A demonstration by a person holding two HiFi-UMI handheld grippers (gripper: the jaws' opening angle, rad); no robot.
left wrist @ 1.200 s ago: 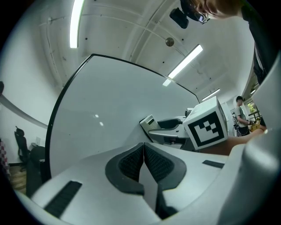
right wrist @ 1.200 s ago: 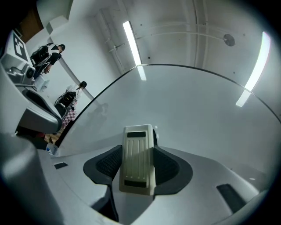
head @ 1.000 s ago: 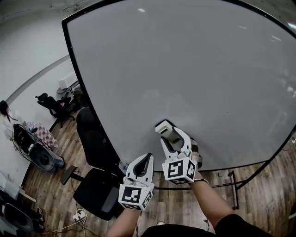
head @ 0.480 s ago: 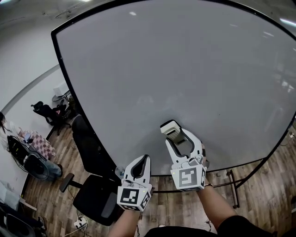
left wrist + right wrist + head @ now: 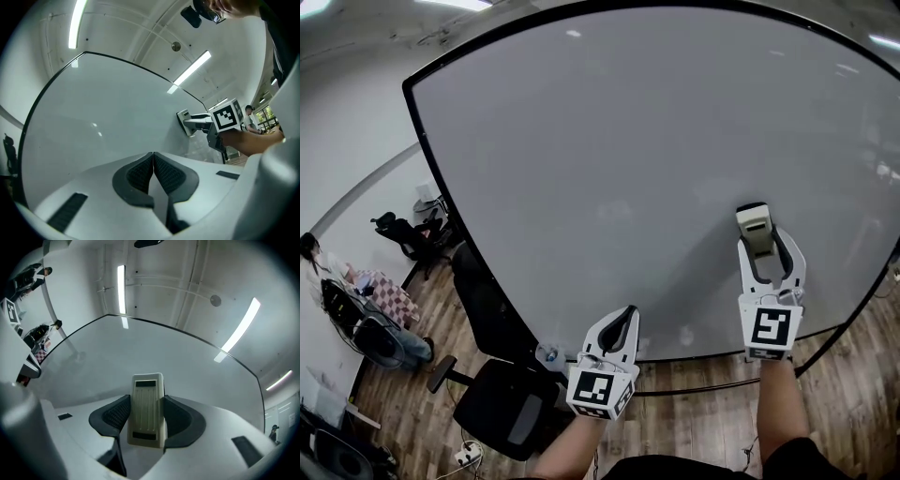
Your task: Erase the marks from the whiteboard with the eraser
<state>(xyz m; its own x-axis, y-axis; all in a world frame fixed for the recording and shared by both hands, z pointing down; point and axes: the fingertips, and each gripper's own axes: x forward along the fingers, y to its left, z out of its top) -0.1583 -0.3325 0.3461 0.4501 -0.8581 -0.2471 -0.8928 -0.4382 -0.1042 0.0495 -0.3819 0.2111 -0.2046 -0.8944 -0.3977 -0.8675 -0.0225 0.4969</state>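
A large whiteboard (image 5: 656, 141) with a black frame fills the head view; I see no clear marks on it. My right gripper (image 5: 759, 246) is shut on a cream eraser (image 5: 755, 230), held against the board's lower right part. In the right gripper view the eraser (image 5: 147, 408) stands upright between the dark pads. My left gripper (image 5: 619, 330) hangs lower, near the board's bottom edge, shut with nothing in it. In the left gripper view its pads (image 5: 140, 176) meet, and the right gripper with the eraser (image 5: 184, 123) shows at the right, on the board.
A black office chair (image 5: 502, 398) stands below the board's left part on the wooden floor. More chairs and a person (image 5: 319, 253) sit at the far left. The board's stand (image 5: 712, 384) runs along the floor under the bottom edge.
My right gripper has slid the eraser to the right and upward across the board. The left gripper has shifted slightly right and stayed shut.
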